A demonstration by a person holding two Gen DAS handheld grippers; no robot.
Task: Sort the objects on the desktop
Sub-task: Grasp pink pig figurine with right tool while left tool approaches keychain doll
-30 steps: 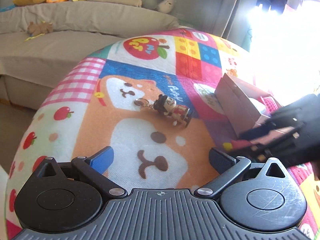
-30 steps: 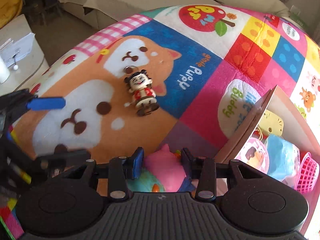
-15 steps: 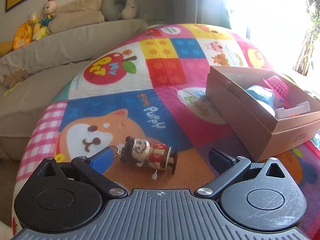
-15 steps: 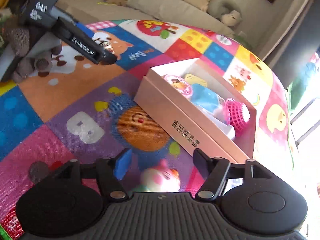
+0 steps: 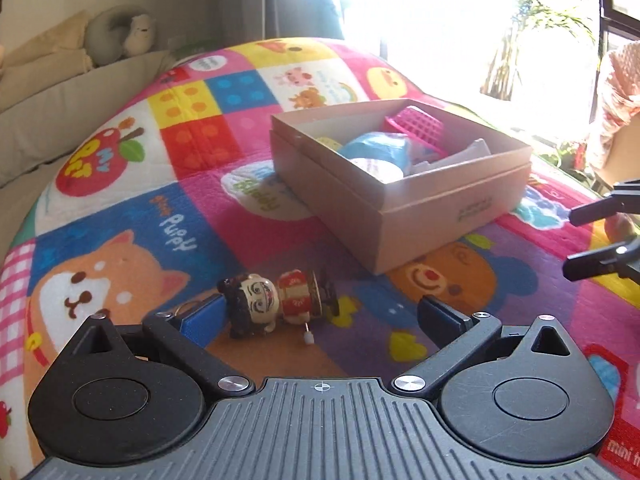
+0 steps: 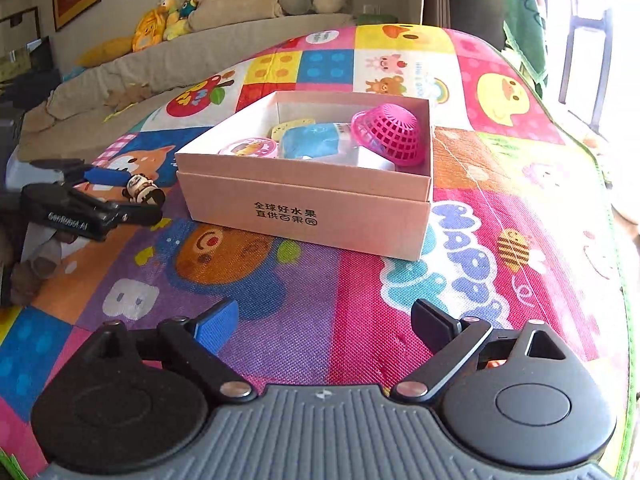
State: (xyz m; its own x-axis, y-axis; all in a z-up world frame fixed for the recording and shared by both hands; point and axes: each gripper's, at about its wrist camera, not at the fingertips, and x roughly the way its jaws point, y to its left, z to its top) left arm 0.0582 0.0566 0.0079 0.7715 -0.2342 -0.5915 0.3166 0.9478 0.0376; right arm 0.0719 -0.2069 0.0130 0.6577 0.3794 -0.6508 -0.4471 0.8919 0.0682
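A small figure keychain [image 5: 276,304] with a dark-haired head and red body lies on its side on the colourful mat, between the fingers of my open left gripper [image 5: 320,320], close to the blue left pad. It also shows in the right wrist view [image 6: 143,193]. A tan cardboard box [image 5: 424,216] holds a pink basket [image 6: 390,134], a blue packet [image 6: 312,140] and other small items. My right gripper [image 6: 324,328] is open and empty over the mat, in front of the box [image 6: 304,212].
The patterned mat [image 6: 480,240] covers the table. A beige sofa with plush toys [image 6: 176,20] stands behind. A bright window and plants [image 5: 540,40] are at the right. My left gripper shows at the left of the right wrist view [image 6: 120,200].
My left gripper has closed in on the keychain, which now lies between its fingers. My right gripper has opened, backed off from the box, and the pink toy it held is gone from view.
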